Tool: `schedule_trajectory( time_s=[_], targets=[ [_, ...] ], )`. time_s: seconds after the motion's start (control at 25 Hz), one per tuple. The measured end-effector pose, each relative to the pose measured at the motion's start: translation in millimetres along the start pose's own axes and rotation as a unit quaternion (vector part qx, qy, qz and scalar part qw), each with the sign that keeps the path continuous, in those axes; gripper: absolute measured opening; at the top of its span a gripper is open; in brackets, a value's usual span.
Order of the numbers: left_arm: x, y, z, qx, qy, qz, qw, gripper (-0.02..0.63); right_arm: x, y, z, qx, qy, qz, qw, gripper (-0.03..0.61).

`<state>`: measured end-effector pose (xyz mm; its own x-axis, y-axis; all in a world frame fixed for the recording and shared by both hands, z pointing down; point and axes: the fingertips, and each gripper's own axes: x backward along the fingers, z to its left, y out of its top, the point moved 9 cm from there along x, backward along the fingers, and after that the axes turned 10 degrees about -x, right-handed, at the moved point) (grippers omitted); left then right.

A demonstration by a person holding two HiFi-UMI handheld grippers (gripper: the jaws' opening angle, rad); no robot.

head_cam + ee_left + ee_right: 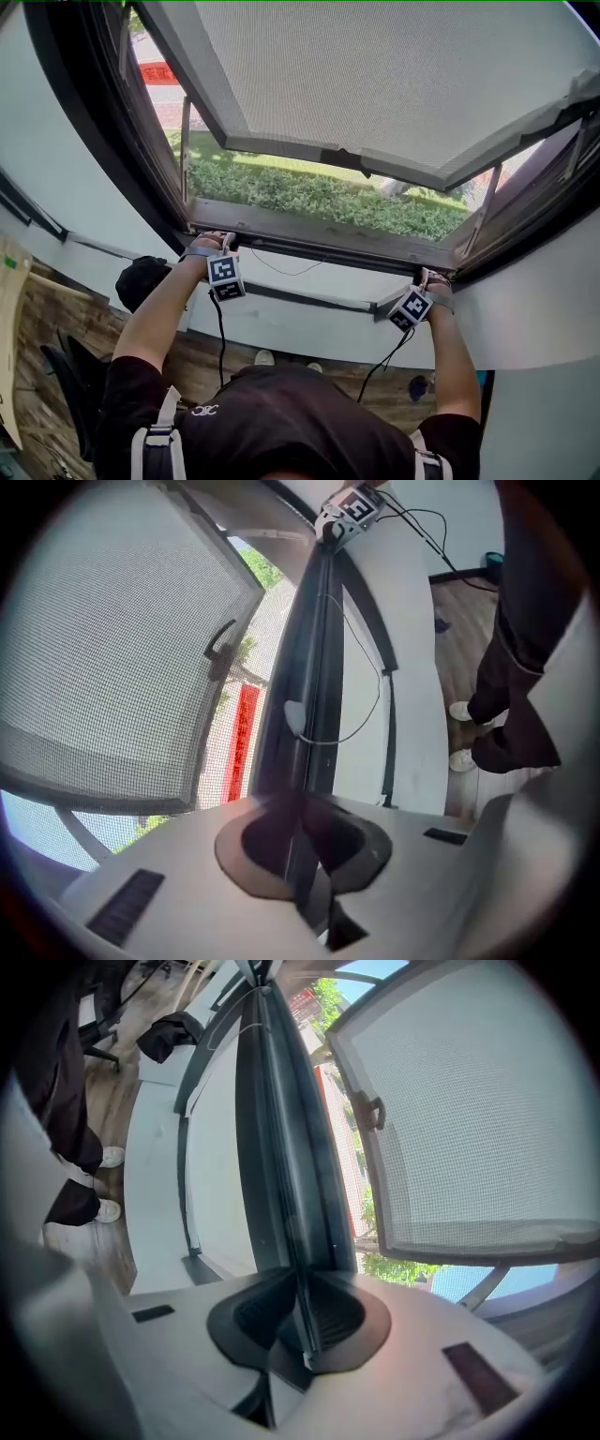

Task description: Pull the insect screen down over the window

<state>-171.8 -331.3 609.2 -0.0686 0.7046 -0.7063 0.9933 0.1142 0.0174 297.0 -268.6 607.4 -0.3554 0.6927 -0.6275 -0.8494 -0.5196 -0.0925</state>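
Left tool point(302, 850): jaws nearly closed, pads clamped on the insect screen's bottom bar point(319, 232) (thin dark edge). The bar lies low, just above the white sill point(328, 274). Right tool point(302, 1321) likewise pinches the bar's right end.

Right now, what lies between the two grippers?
In the head view, only the dark bar both clamp spans from the left gripper to the right gripper, a thin cord sagging beneath it.

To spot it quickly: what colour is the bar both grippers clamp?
The bar is dark grey to black, clearest in the right gripper view.
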Motion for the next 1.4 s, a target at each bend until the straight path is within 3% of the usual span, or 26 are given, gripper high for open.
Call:
schedule_trajectory(
  time_s=[0.28, 0.36, 0.56, 0.64, 0.72, 0.84, 1.08, 1.16, 1.24, 1.28, 1.4],
  targets=[
    [2, 0, -1, 0.003, -0.003, -0.002, 1.0, 0.035, -5, -2, 2, 0.013, 0.009, 0.002, 1.0, 0.038],
    [-2, 0, -4, -0.003, -0.001, -0.003, 1.0, 0.102, -7, -3, 0, 0.02, 0.016, -0.005, 1.0, 0.037],
    [-4, 1, -8, 0.005, -0.025, -0.009, 0.9996, 0.167, -6, -5, 0, 0.037, 0.057, 0.002, 0.998, 0.036],
    [-9, -2, -13, 0.001, -0.035, -0.006, 0.9994, 0.184, -2, -4, 6, 0.031, 0.103, 0.02, 0.994, 0.258],
    [-7, -2, -12, 0.001, -0.048, -0.006, 0.9988, 0.192, 0, -2, 8, 0.027, 0.102, 0.025, 0.994, 0.299],
    [-2, 3, -7, 0.013, -0.048, -0.02, 0.9986, 0.198, -6, -3, 9, 0.028, 0.084, 0.021, 0.996, 0.284],
    [-11, 3, -14, -0.007, -0.032, 0.003, 0.9995, 0.215, -12, -5, 13, 0.034, 0.083, 0.019, 0.996, 0.285],
    [-12, 6, -9, 0.003, -0.018, 0.005, 0.9998, 0.171, -13, -5, 11, 0.031, 0.081, 0.021, 0.996, 0.271],
    [-16, 5, -3, 0.011, -0.01, 0.003, 0.9999, 0.096, -15, -3, 5, 0.029, 0.072, 0.022, 0.997, 0.203],
    [-16, 4, -1, 0.015, -0.01, 0.0, 0.9998, 0.091, -16, -2, 4, 0.03, 0.067, 0.022, 0.997, 0.195],
    [-14, 3, -3, 0.038, 0.002, -0.012, 0.9992, 0.092, -19, -2, 11, 0.026, 0.053, 0.021, 0.998, 0.234]
  ],
)
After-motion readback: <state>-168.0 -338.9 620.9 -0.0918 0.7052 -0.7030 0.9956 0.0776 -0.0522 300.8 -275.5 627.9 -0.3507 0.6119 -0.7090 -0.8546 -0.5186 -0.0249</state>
